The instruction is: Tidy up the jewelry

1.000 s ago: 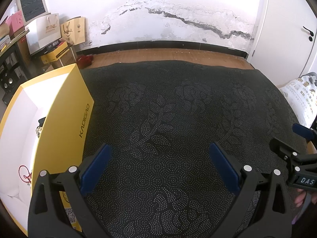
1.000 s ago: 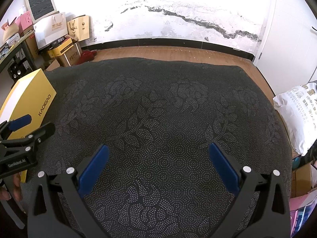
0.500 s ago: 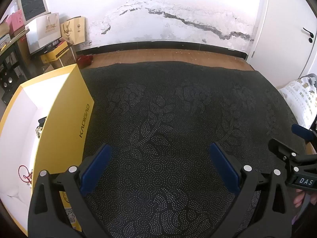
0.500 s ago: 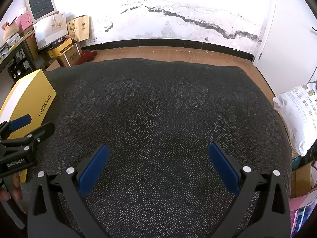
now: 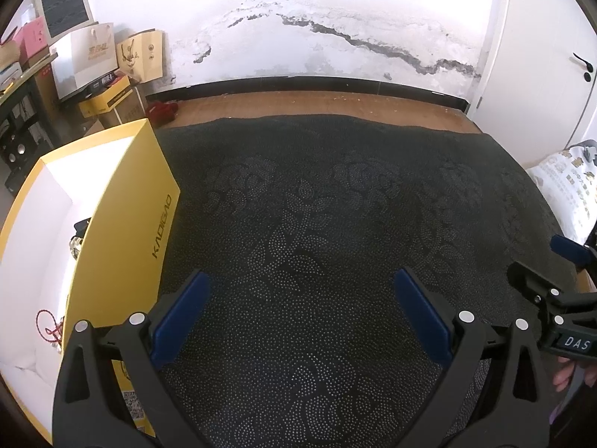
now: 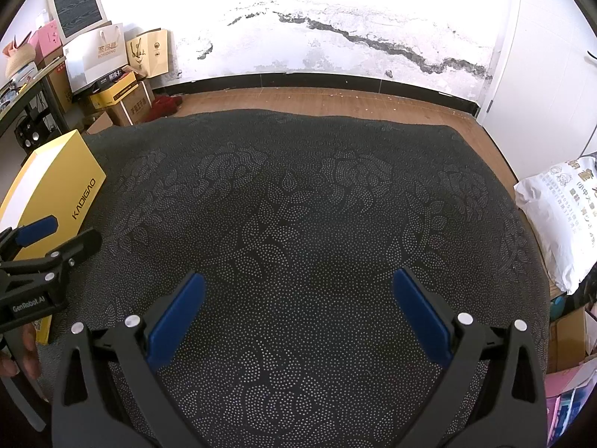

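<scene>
An open yellow box [image 5: 127,224] with a white inside stands at the left of a dark patterned cloth [image 5: 335,224]. Inside it lie a red cord piece [image 5: 46,326] and a small dark jewelry item [image 5: 76,240], partly hidden by the box wall. My left gripper [image 5: 302,298] is open and empty over the cloth, just right of the box. My right gripper [image 6: 298,298] is open and empty over the middle of the cloth. The box shows at the far left in the right wrist view [image 6: 56,198].
The cloth-covered table ends at a wood floor [image 6: 317,100] and a cracked white wall. Boxes and bags [image 5: 100,71] are stacked at the back left. A white sack [image 6: 559,216] lies at the right. A door [image 5: 552,56] is at the far right.
</scene>
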